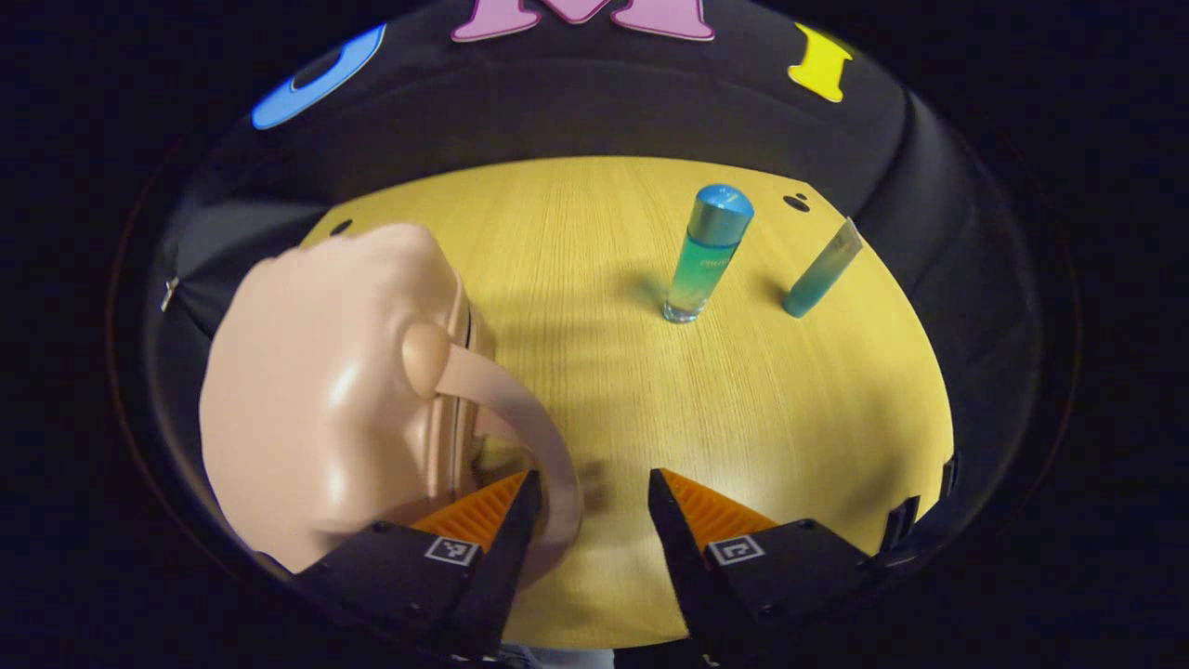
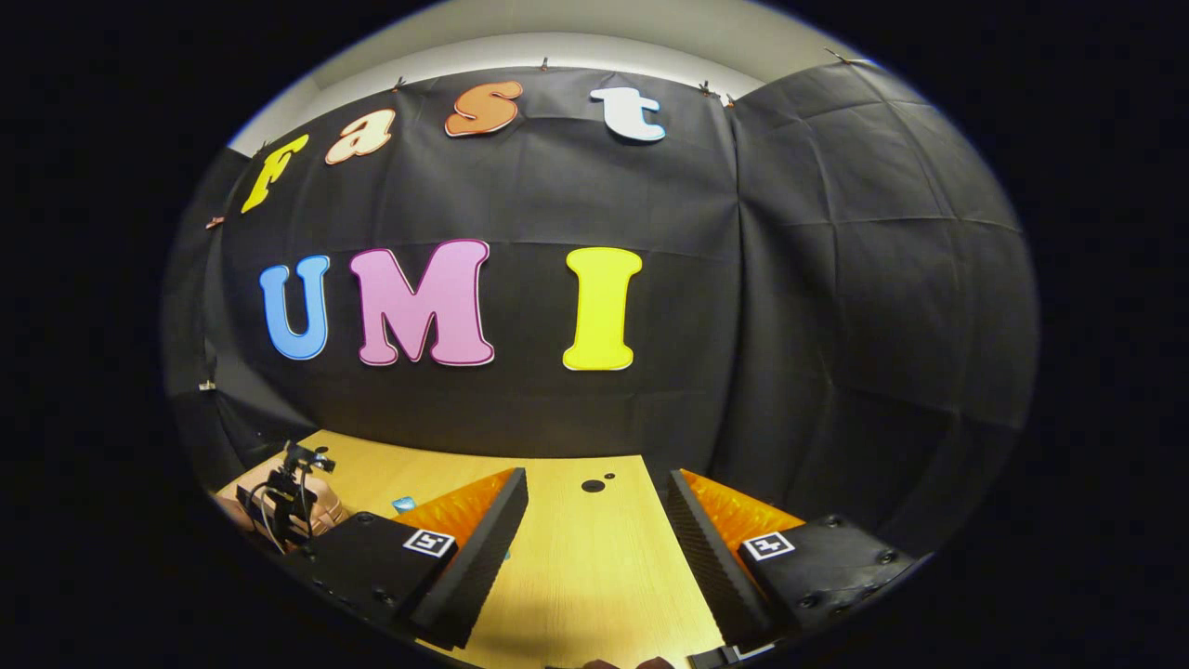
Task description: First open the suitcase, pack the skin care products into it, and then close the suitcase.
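Suitcase, closed, stands on the bench at nine o'clock in the left gripper view, its strap handle curving down against the left finger of the left tool, whose jaws stand open with nothing between them. Toward one o'clock a bottle stands upright and a tube leans just beside it, both well apart from the suitcase. In the right gripper view the right tool is open over bare bench, with the left tool at eight o'clock by the suitcase.
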Demonstrator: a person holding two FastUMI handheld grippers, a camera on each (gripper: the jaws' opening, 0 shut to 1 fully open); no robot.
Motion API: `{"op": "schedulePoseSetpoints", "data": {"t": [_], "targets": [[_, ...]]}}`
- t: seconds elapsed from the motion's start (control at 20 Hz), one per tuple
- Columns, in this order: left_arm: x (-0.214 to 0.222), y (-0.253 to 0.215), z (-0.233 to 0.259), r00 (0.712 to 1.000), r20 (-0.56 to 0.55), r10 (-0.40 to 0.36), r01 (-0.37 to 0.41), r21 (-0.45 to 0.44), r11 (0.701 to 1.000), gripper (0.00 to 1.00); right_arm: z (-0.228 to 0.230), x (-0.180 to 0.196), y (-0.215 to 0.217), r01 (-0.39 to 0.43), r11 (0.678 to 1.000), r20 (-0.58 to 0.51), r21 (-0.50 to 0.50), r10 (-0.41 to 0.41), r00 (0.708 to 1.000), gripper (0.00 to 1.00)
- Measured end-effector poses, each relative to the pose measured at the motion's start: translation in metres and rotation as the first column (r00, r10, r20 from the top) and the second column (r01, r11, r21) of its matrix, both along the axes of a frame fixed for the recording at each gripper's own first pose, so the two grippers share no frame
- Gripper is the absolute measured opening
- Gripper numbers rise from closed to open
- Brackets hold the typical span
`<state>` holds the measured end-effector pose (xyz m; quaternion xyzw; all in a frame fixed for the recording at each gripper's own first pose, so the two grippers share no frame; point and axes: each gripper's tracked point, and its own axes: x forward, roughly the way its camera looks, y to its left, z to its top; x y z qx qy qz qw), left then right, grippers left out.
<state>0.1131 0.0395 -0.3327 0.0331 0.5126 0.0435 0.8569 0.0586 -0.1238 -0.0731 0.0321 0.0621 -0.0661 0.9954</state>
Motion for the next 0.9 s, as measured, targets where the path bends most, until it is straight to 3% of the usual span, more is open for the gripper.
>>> {"op": "schedulePoseSetpoints", "data": {"t": [0.05,0.15,0.3,0.5,0.65,0.9], "targets": [[0.0,0.013,0.0,1.0,-0.004,0.017,-0.016,0.043,0.999,0.68,-0.001,0.002,-0.002,0.001,1.0,0.002,-0.005,-0.001,1.0,0.96],[0.0,0.007,0.006,0.999,-0.006,-0.052,0.052,-0.004,0.999,0.21,-0.005,0.003,-0.004,-0.002,1.0,-0.006,-0.013,0.002,1.0,0.96],[-0.001,-0.002,0.021,0.994,-0.022,-0.105,0.103,-0.053,0.993,0.14,-0.013,0.006,0.0,-0.023,1.0,-0.025,-0.001,0.023,0.999,0.96],[0.002,-0.005,0.054,0.998,-0.006,-0.065,0.064,-0.13,0.989,0.11,-0.01,0.015,0.007,-0.052,0.999,-0.017,0.01,0.052,0.999,0.96],[0.006,-0.005,0.107,0.996,0.065,-0.057,0.068,-0.17,0.983,0.05,-0.008,0.023,0.011,-0.079,0.997,-0.002,0.0,0.079,0.997,0.96],[0.007,0.029,0.197,0.985,0.172,0.021,0.015,-0.207,0.978,0.08,-0.012,0.037,0.025,-0.139,0.989,0.001,0.055,0.139,0.99,0.96]]}}
